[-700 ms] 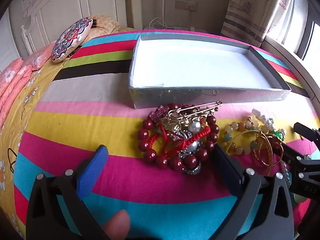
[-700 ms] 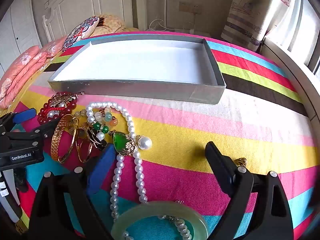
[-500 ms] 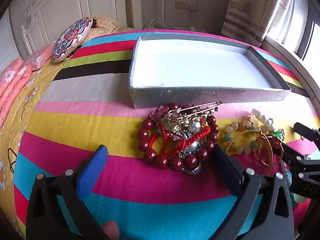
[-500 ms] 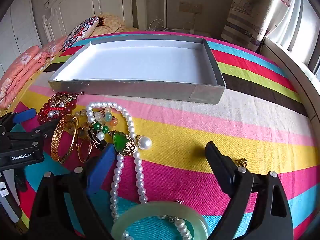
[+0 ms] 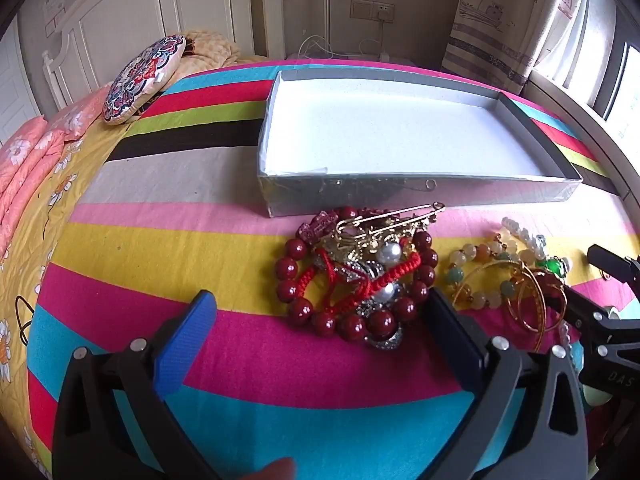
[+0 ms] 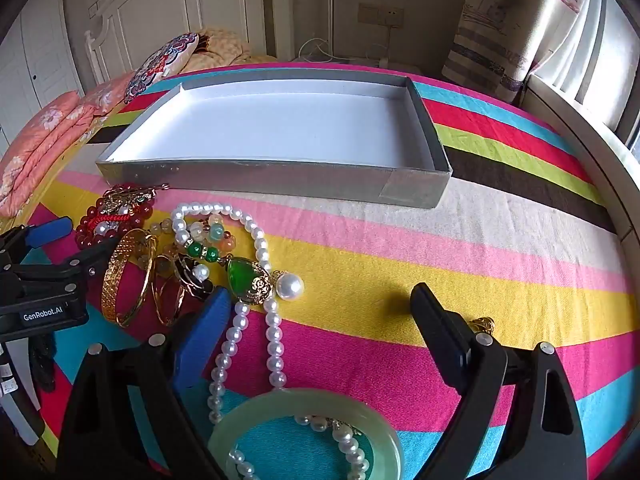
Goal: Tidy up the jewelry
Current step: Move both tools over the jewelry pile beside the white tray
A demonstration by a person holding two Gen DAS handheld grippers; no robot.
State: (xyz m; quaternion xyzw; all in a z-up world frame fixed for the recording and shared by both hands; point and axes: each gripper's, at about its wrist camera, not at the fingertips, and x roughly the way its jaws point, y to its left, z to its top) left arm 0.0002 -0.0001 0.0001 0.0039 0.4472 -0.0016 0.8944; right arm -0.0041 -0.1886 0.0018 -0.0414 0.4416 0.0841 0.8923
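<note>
An empty silver box (image 5: 416, 196) (image 6: 276, 176) with a white floor lies on the striped bedspread. In front of it sits a heap of jewelry: a dark red bead bracelet (image 5: 296, 248) tangled with a red cord, pearls and a gold pin (image 5: 396, 216). Gold bangles (image 6: 124, 272), a pearl necklace (image 6: 260, 240) with a green pendant (image 6: 248, 280), and a pale green jade bangle (image 6: 304, 400) lie further right. My left gripper (image 5: 320, 320) is open just before the red bracelet. My right gripper (image 6: 324, 312) is open over the pearl strand, holding nothing.
A patterned round cushion (image 5: 140, 80) and pink pillows (image 5: 24, 160) lie at the bed's far left by a white headboard. A curtain (image 5: 520, 20) and window sill stand at the right. The striped bedspread (image 6: 500, 248) spreads to the right of the necklace.
</note>
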